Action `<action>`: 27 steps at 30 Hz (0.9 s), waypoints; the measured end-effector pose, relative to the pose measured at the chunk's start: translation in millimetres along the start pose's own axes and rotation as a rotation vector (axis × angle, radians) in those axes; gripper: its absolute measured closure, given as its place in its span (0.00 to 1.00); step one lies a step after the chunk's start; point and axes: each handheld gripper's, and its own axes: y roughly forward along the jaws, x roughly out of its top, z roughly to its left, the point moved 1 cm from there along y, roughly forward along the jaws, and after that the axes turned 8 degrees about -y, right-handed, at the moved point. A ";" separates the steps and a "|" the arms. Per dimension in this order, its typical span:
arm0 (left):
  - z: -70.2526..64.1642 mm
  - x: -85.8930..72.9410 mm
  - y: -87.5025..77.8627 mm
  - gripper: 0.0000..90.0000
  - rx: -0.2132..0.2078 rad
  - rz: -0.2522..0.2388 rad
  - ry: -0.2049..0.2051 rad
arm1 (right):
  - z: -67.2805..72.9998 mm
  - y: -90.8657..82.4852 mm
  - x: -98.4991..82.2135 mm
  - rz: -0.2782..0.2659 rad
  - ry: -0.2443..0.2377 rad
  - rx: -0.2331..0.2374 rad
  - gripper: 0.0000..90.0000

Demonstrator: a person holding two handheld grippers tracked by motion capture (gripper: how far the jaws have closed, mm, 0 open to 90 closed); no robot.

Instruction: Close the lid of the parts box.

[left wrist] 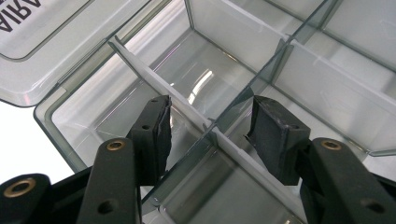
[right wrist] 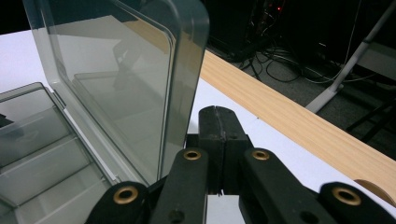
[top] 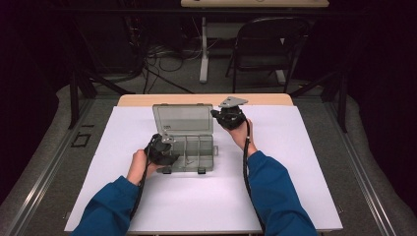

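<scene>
On the white table cover (top: 295,162), near its middle, stands a smoky transparent plastic organizer box (top: 189,152) with its lid (top: 183,119) opened and raised almost upright at the far side. Thin walls divide the inside of the box into several compartments, and a white divider (left wrist: 159,84) runs across one of them. Part of some black letters is printed on the lid. The left gripper (left wrist: 210,123) is over the near left corner of the box; its jaws are apart and stand on both sides of the divider walls, and the pads do not press on anything. The right gripper (right wrist: 219,135) is just beside the right edge of the raised lid, with its jaws closed together and nothing between them. Both forearms of the person are in blue sleeves (top: 278,191). A light wooden table edge (top: 206,100) shows behind the cover. Behind the table the room is dark, with a black folding chair (top: 268,44), cables on the grey floor and the white leg of another desk (top: 203,49)
</scene>
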 end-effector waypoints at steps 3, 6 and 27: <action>-0.2 0.6 0.3 0.51 0.014 -0.002 0.003 | 0.0 -1.4 -0.4 -0.005 -0.001 0.004 1.00; 0.7 1.8 -3.4 0.43 0.016 -0.013 0.004 | 0.0 -2.6 -1.4 -0.009 -0.001 0.006 1.00; 69.8 24.9 -45.7 0.25 0.122 -0.320 -0.174 | 3.2 0.0 -1.9 -0.026 -0.005 0.025 1.00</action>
